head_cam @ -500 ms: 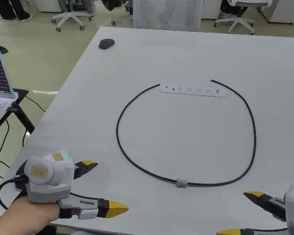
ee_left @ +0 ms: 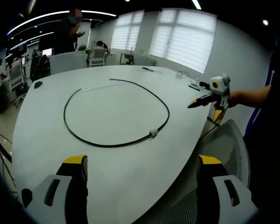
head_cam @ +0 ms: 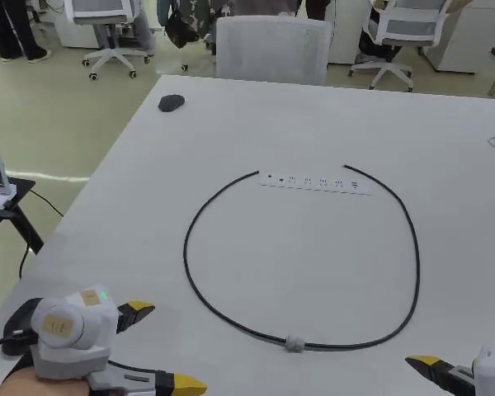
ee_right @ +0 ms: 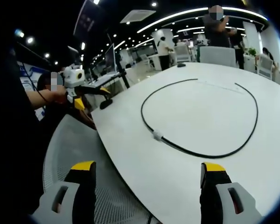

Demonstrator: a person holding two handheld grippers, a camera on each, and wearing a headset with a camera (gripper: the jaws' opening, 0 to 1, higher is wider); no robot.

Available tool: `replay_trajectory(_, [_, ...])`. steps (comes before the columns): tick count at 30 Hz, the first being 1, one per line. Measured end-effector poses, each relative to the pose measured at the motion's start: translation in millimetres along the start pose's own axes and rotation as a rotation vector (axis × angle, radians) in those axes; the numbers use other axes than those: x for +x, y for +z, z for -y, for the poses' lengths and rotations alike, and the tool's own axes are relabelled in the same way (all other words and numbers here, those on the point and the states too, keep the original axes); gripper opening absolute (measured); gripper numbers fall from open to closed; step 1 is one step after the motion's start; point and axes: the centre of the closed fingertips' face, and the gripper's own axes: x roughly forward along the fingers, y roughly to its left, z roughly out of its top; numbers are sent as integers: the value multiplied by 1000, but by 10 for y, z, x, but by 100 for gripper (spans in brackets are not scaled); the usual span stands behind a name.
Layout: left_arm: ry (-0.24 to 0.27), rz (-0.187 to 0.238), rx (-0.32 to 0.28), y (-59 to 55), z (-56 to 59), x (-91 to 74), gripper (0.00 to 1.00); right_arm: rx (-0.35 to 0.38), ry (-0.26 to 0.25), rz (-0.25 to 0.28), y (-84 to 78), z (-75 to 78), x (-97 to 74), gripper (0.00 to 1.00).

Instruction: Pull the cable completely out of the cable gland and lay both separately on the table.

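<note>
Tan sticker [head_cam: 56,327] on left gripper [head_cam: 172,346], writing blurred, perhaps digits.

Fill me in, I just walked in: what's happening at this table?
A person holds a gripper in each hand at the near edge of the white table. The left gripper and the right gripper are open, holding nothing. The black cable lies in a wide loop, with the grey cable gland on it at the near side. Its ends lie by a power strip.

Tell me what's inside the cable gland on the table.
The black cable passes through the grey cable gland and comes out on both sides. The stretch inside is covered by the gland's body.
</note>
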Motion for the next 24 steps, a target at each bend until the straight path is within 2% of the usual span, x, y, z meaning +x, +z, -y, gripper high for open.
replay_trajectory(5, [-1, -9, -4, -12, 11, 6, 97, 6, 1, 4, -5, -1, 4, 94])
replay_trajectory(9, [-5, 6, -15, 29, 23, 10, 96, 10, 3, -2, -26, -8, 15, 94])
replay_trajectory(16, [-8, 5, -9, 63, 40, 47, 96, 4, 12, 1, 17, -1, 52, 93])
replay_trajectory(24, [10, 21, -15, 48, -10, 33, 97, -32, 12, -30, 48, -16, 130, 92])
